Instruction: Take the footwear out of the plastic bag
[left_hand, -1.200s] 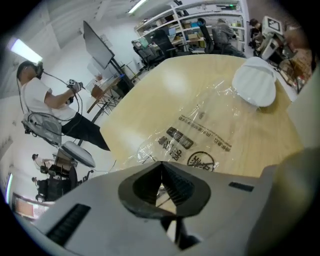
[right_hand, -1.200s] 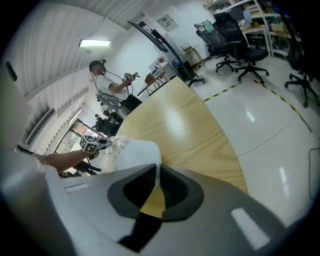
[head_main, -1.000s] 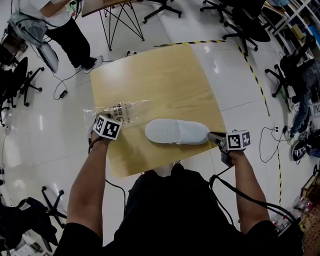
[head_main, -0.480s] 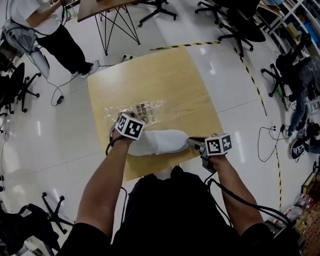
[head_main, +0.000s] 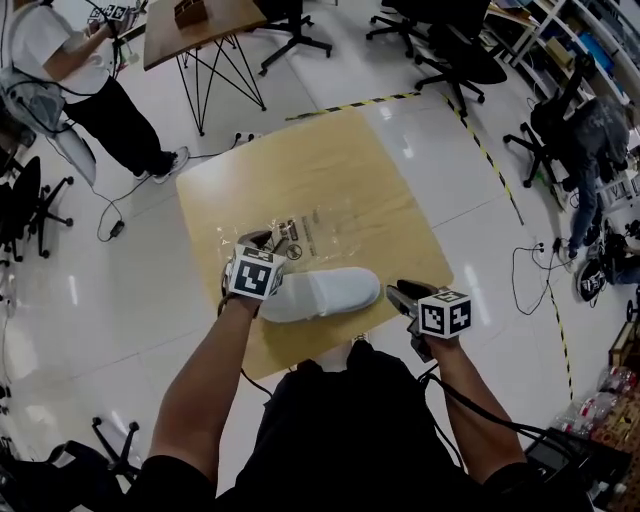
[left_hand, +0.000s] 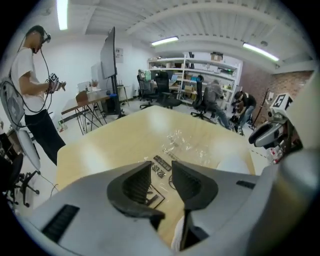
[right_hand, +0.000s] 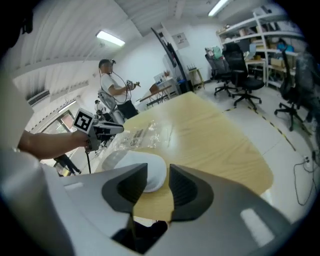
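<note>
A white slipper (head_main: 320, 293) lies on its own on the wooden table (head_main: 380, 170), near the front edge. The clear plastic bag (head_main: 322, 225) lies flat and crumpled just behind it. My left gripper (head_main: 262, 240) hovers at the slipper's left end, by the bag's near left corner; its jaws are opening and hold nothing. In the left gripper view the bag (left_hand: 182, 142) lies ahead of the jaws. My right gripper (head_main: 392, 291) sits just right of the slipper, its jaws opening, apart from it. The slipper (right_hand: 135, 167) shows beyond those jaws.
A person (head_main: 90, 70) stands at the far left beside a trestle-leg table (head_main: 200, 30). Office chairs (head_main: 460, 50) stand at the back right. Yellow-black tape (head_main: 490, 160) runs along the floor right of the table. Cables lie on the floor.
My left gripper carried the bag from the table's left edge toward the middle and let it go. My right gripper let go of the slipper's right end, and the slipper shifted left.
</note>
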